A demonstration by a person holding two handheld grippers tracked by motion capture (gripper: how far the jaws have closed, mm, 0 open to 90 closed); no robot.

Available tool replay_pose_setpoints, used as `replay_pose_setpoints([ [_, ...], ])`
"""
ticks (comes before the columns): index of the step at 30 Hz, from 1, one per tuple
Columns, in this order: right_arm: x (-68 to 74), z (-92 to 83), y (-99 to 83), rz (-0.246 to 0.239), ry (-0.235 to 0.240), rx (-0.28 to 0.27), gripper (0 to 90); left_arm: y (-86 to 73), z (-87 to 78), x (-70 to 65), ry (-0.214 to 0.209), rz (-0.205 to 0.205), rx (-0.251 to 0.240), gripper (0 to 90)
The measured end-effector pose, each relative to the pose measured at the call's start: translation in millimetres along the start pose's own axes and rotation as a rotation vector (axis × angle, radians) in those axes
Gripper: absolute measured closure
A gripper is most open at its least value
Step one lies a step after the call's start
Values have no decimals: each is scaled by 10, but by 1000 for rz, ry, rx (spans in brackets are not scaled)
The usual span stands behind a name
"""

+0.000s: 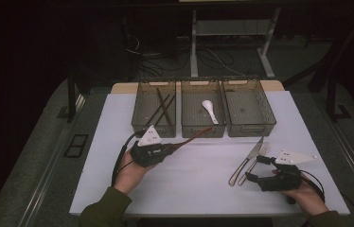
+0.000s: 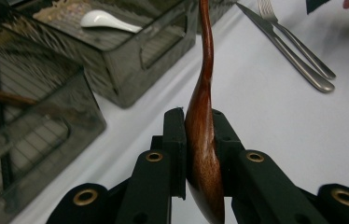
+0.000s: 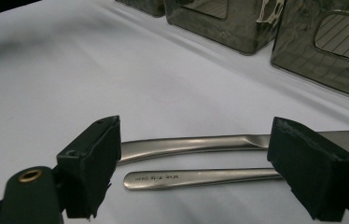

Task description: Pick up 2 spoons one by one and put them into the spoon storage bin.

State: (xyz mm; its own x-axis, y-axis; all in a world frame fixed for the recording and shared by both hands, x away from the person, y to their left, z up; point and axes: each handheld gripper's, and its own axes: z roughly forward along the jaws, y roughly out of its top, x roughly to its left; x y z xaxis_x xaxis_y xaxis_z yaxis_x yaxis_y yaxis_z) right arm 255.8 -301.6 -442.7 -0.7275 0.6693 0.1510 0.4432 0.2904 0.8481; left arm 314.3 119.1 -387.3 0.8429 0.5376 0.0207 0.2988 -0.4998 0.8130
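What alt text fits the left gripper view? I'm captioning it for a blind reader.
The left gripper clamps a brown wooden spoon by its bowl, handle pointing away over a white table. Left stand mesh bins, one holding a white spoon; a knife and fork lie right.

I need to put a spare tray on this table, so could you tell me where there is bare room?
The white table top is bare left of the left gripper, and between the wooden spoon and the knife. The baskets crowd the far edge; knife, fork and right gripper crowd the right.
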Motion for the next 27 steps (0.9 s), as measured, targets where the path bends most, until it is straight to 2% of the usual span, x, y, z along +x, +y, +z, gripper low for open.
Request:
replay_pose_setpoints([
  [16,2,-7,-2,7,-1,0,171,300,203,185,31,-1,-40,789],
  [27,-2,-18,-1,11,0,-4,171,496,411,331,52,-32,-57,788],
])
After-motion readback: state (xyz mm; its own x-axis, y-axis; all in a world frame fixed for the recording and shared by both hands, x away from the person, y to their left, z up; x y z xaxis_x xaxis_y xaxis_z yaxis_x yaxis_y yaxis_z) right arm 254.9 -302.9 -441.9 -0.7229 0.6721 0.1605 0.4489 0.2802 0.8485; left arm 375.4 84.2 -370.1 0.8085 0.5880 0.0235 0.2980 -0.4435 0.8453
